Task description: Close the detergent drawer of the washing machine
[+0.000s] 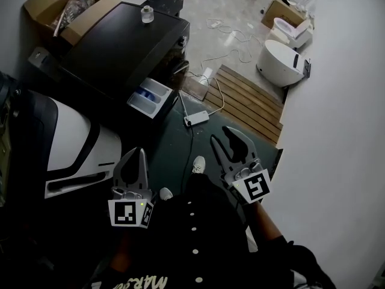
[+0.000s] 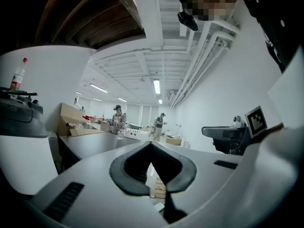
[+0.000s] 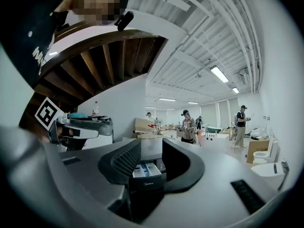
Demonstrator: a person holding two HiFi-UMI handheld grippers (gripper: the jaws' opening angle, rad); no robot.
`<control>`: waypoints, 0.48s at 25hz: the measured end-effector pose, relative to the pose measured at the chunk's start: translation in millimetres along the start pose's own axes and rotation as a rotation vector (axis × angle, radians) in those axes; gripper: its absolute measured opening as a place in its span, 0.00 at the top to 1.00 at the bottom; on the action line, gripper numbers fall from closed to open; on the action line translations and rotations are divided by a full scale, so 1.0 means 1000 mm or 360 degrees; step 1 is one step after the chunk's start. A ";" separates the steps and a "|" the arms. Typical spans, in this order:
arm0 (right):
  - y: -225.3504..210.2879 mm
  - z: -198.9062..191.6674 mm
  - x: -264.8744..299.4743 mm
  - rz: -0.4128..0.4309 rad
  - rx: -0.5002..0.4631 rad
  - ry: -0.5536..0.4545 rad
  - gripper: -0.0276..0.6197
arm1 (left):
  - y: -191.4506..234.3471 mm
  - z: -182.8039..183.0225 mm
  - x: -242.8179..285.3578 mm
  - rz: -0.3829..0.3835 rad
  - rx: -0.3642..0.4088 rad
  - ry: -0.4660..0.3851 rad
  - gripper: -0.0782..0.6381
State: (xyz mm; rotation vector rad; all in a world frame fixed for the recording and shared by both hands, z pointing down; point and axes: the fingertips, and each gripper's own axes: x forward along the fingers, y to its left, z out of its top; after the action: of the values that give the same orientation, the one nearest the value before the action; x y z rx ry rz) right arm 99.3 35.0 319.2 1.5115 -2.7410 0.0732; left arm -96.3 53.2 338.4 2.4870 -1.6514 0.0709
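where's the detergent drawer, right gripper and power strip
detergent drawer (image 1: 150, 97): head view, its open compartments
right gripper (image 1: 219, 133): head view, midway between fingertips
power strip (image 1: 196, 119): head view, its middle

I read the washer (image 1: 123, 47) top as dark, smooth and glossy, its drawer (image 1: 151, 97) as white and blue plastic. The box (image 1: 45, 3) is matt brown cardboard, the mat (image 1: 248, 100) slatted wood.

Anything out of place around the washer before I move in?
Yes. The detergent drawer stands pulled out from the front of the washing machine, its compartments exposed. A white power strip lies on the floor near it, with loose cables trailing off.
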 end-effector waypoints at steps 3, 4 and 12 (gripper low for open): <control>-0.020 -0.003 0.014 0.0036 0.0012 0.0011 0.72 | -0.002 0.006 0.022 0.0034 0.0017 -0.0005 0.88; -0.027 -0.004 0.019 0.0045 0.0019 0.0014 0.72 | -0.003 0.007 0.029 0.0045 0.0025 -0.0005 0.88; -0.071 -0.007 0.056 0.0143 0.0044 0.0025 0.72 | -0.014 0.023 0.077 0.0098 0.0146 -0.0049 0.88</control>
State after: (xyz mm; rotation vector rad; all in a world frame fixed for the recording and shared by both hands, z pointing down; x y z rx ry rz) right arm 129.0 -50.2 330.8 1.3872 -2.8063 0.1240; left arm -54.9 -15.2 323.9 2.5148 -1.7760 0.1185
